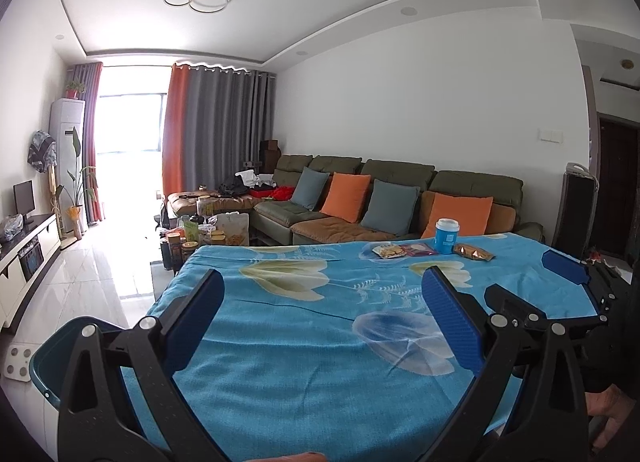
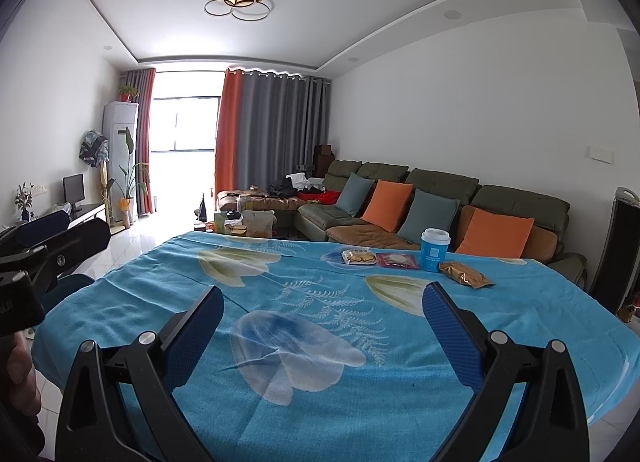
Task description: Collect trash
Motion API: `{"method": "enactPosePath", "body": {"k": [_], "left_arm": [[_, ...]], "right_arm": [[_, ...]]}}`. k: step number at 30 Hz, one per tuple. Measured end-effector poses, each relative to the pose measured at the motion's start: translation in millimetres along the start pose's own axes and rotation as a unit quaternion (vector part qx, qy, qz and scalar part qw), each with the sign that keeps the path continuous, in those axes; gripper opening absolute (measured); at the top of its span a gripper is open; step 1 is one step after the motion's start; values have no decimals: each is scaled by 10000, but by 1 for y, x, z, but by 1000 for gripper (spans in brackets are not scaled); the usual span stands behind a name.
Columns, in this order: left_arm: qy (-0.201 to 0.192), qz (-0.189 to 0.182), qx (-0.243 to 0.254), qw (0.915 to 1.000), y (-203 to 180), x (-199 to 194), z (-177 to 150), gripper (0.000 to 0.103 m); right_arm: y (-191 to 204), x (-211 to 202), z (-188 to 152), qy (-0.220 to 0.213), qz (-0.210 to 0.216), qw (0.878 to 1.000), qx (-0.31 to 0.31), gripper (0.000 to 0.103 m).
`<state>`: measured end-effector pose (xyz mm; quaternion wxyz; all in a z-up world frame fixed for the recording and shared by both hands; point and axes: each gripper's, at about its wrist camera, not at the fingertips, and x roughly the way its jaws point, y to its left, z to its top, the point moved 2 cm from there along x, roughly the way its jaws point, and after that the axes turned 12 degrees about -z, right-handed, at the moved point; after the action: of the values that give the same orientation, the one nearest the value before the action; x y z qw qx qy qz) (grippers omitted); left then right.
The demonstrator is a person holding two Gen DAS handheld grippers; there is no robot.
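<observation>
At the far right of the table with the blue flowered cloth point(image 2: 304, 262) lie a blue paper cup with a white lid point(image 2: 435, 249), a gold snack bag point(image 2: 466, 274), a pink packet point(image 2: 398, 260) and a clear cracker packet point(image 2: 359, 257). They also show in the left wrist view: the cup point(image 1: 447, 236), the gold bag point(image 1: 474, 251), the pink packet point(image 1: 419, 249) and the cracker packet point(image 1: 387, 251). My left gripper point(image 1: 320, 290) is open and empty over the near table edge. My right gripper point(image 2: 322, 308) is open and empty beside it, well short of the trash.
A teal bin point(image 1: 60, 346) stands on the floor at the table's left near corner. A sofa with orange and grey cushions point(image 2: 440, 206) runs behind the table. A cluttered coffee table point(image 1: 204, 230) stands past the far left edge. A TV cabinet point(image 1: 24, 250) lines the left wall.
</observation>
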<state>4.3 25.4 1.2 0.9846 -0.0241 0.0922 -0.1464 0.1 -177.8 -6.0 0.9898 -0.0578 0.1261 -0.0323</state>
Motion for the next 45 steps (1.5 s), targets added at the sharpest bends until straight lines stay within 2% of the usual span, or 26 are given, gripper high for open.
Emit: {"method": "enactPosePath", "body": {"k": [38,45], "left_arm": [[61,-123,-74,9999,1,-2,-1,97],[38,-49,-71,10000,2,-1,-1,97]], "right_arm": [[0,10,-4,90,1,9999,-104,96],[0,11,-5,100,7,9999,-84,96]]}}
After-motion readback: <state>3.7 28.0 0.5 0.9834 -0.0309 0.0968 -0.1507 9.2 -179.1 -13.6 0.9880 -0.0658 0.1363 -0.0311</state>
